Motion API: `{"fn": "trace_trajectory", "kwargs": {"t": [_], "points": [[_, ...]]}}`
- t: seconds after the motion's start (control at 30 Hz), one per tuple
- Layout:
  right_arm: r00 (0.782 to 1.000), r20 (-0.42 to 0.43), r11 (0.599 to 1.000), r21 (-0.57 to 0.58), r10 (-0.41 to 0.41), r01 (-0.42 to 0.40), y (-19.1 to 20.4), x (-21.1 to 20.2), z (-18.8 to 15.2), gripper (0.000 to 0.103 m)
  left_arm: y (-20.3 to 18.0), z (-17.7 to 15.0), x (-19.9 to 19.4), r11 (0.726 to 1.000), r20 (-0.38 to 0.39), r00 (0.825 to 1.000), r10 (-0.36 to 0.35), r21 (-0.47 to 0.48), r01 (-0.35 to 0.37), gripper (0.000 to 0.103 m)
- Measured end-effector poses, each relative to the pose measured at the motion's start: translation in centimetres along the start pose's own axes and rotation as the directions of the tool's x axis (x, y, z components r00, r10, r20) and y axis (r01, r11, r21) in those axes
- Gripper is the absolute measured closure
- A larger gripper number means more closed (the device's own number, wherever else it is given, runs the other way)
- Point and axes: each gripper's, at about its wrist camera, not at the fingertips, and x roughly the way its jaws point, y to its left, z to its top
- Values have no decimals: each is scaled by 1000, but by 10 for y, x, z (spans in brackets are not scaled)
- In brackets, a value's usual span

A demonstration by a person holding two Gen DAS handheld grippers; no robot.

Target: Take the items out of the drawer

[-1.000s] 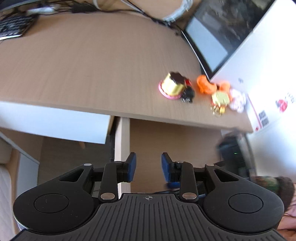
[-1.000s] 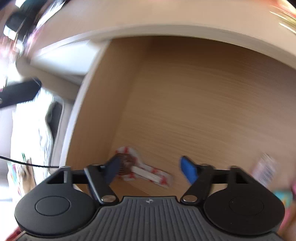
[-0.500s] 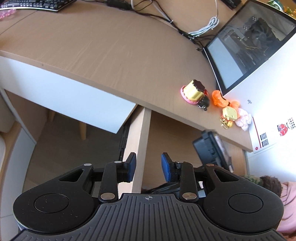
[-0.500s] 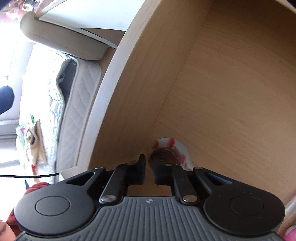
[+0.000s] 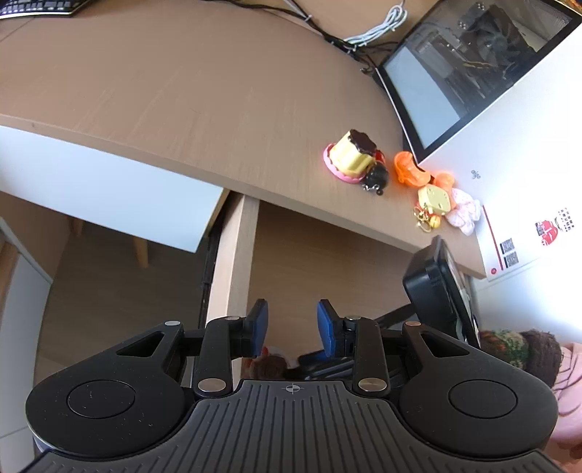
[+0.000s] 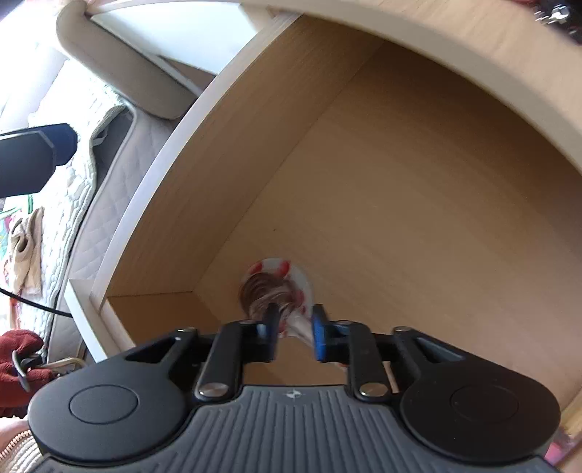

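Observation:
The open wooden drawer [image 6: 400,182] fills the right wrist view. My right gripper [image 6: 294,327] is shut on the handle of a white round toy [image 6: 276,287] with red marks and a brown centre, near the drawer's front left corner. I cannot tell whether the toy touches the drawer floor. My left gripper [image 5: 291,329] hovers open above the drawer's side wall [image 5: 232,262] with nothing between its fingers. Below its fingers the same toy [image 5: 271,365] shows partly. Small toys lie on the desk: a yellow pudding toy [image 5: 351,154], an orange one [image 5: 409,169] and a yellow charm [image 5: 434,198].
A monitor [image 5: 454,72], cables [image 5: 363,36] and a keyboard [image 5: 36,7] sit on the desk top [image 5: 182,91]. A black device [image 5: 433,287] stands by the drawer's right side. A knitted sleeve [image 5: 516,349] is at the right. A quilted seat [image 6: 91,189] lies left of the drawer.
My right gripper closed from wide open onto the toy's handle, and the toy has turned with it. My left gripper pulled back from the desk and stayed open.

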Motion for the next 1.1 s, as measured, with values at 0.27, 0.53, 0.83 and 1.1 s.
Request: {"fn": "trace_trajectory", "kwargs": {"t": [0.27, 0.53, 0.83, 1.1], "points": [[976, -23, 950, 234, 217, -206, -9, 17, 11, 81, 10, -2, -10, 999, 18, 999, 32, -23, -32, 71], [975, 87, 968, 163, -204, 188, -41, -17, 6, 95, 4, -3, 5, 999, -25, 999, 22, 26, -22, 71], [959, 159, 903, 402, -232, 152, -115, -95, -67, 33, -29, -8, 54, 985, -174, 984, -41, 159, 69, 71], [973, 5, 856, 476, -231, 201, -146, -56, -83, 60, -42, -22, 85, 972, -302, 953, -20, 217, 89, 71]]}}
